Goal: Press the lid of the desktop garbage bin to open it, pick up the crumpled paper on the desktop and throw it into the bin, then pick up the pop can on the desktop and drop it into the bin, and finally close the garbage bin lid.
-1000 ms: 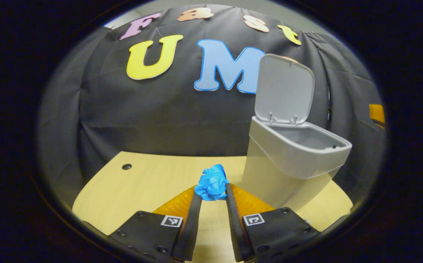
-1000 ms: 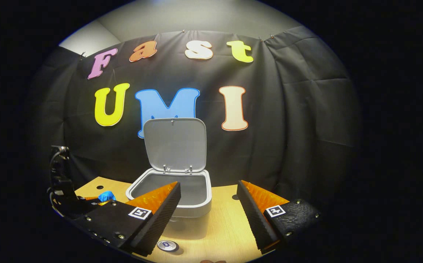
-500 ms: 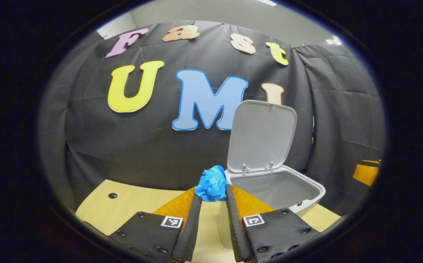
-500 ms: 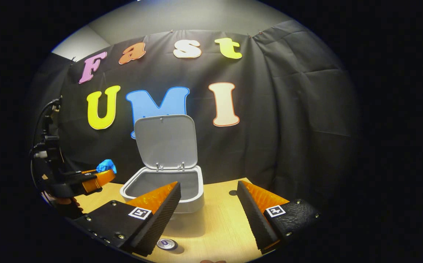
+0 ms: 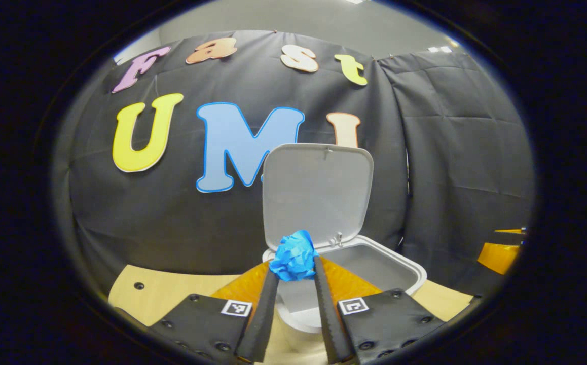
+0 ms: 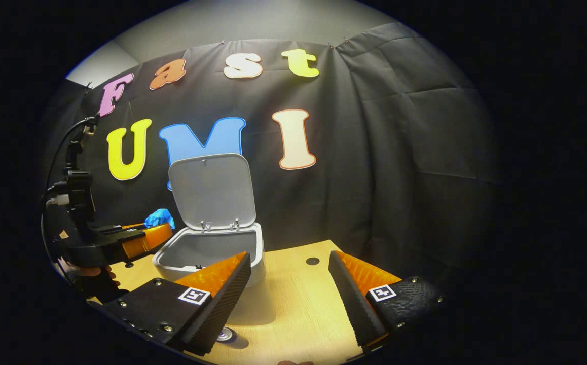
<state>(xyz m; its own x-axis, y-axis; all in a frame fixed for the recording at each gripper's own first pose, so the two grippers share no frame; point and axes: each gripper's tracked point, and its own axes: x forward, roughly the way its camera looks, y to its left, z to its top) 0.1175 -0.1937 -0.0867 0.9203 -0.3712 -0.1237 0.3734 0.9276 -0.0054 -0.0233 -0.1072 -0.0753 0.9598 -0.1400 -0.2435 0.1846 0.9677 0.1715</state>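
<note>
Left claw [image 5: 293,268] clamps crumpled paper [image 5: 292,255] at bin [image 5: 400,263] rim (lid upright); right claw [image 6: 290,276] agape, empty

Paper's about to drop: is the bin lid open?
Open: the lid stands upright behind the bin, interior exposed.

A black cloth wall [image 6: 400,167] hangs in creased folds behind the booth — separate panels meet at a seam on the right of the left gripper view. Above the black cloth wall shows a plain grey painted wall [image 6: 253,20]. Below stands a light wooden tabletop [image 6: 298,309] with small dark round holes [image 6: 313,261] in it — bright light falls on its grain.
</note>
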